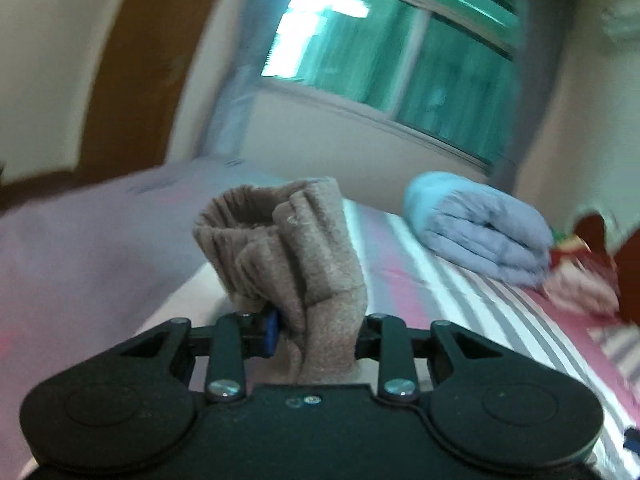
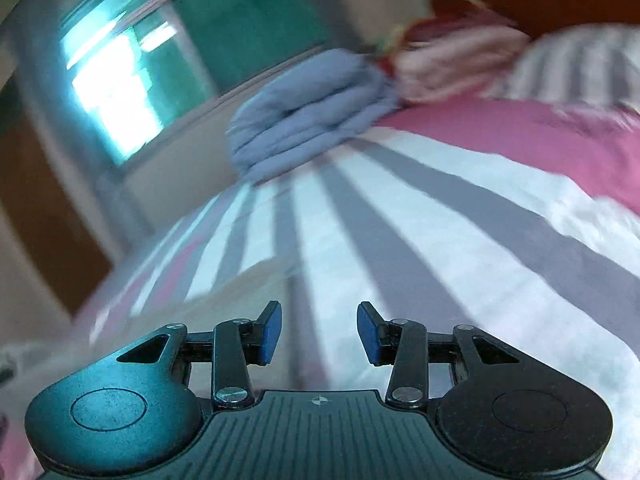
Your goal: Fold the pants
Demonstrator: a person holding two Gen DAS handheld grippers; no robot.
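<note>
The pants [image 1: 292,264] are a soft brown-taupe fleecy knit, and only the left wrist view shows them. They're bunched into a thick pleated wad that stands nearly upright out of the left gripper [image 1: 316,334], long axis running from 6 o'clock up to about 12. The top end curls over into a little open cuff-like loop leaning toward 11 o'clock. The fabric has deep vertical folds, fuzzy surface, no sheen.

The left gripper's black fingers are pinched in on that wad, with a sliver of blue pad [image 1: 272,332] peeking out at the left side of the cloth; the right pad is buried behind fabric.

The right gripper [image 2: 319,332] holds nothing: its blue pads [image 2: 269,332] sit apart with a clear gap, striped bedding showing between them.

Under everything is a bed sheet [image 2: 400,240] with broad grey, white and pink stripes, smooth and flat-looking. At 2 o'clock in the left view is a folded blue blanket [image 1: 480,232], puffy and stacked in soft layers; the right view has it at 12 o'clock, heavily motion-blurred. A teal-tinted window [image 1: 400,60] sits behind it. The left view alone shows a pale lilac pillow [image 1: 80,248] at 9 o'clock.
</note>
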